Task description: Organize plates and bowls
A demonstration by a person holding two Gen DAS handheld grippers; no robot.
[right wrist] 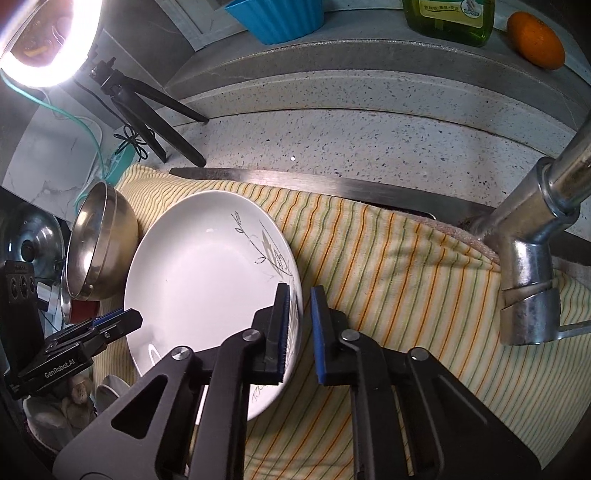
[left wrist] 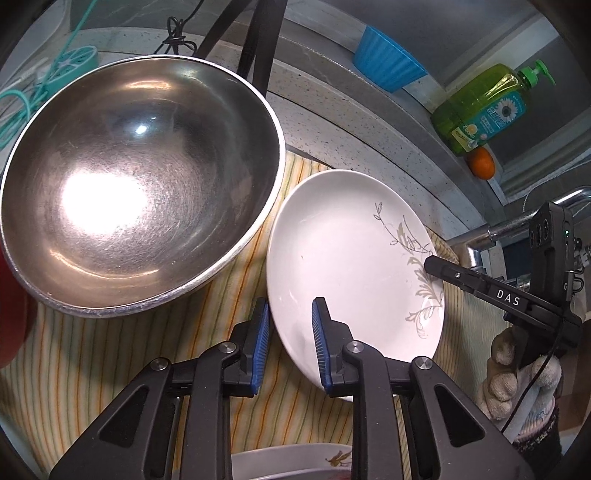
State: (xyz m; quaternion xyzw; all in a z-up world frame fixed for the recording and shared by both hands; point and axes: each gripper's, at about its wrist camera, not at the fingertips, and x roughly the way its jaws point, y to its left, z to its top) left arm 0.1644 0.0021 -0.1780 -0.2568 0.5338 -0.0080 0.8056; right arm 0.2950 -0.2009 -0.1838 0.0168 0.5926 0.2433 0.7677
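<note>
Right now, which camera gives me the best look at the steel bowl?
The left wrist view. The steel bowl fills its upper left, with the whole rim and the shiny inside facing the camera, beside the white plate. The right wrist view shows the bowl only small, side-on at the left edge.

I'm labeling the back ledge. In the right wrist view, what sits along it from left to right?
Blue ribbed cup → green dish soap bottle → orange fruit.
</note>
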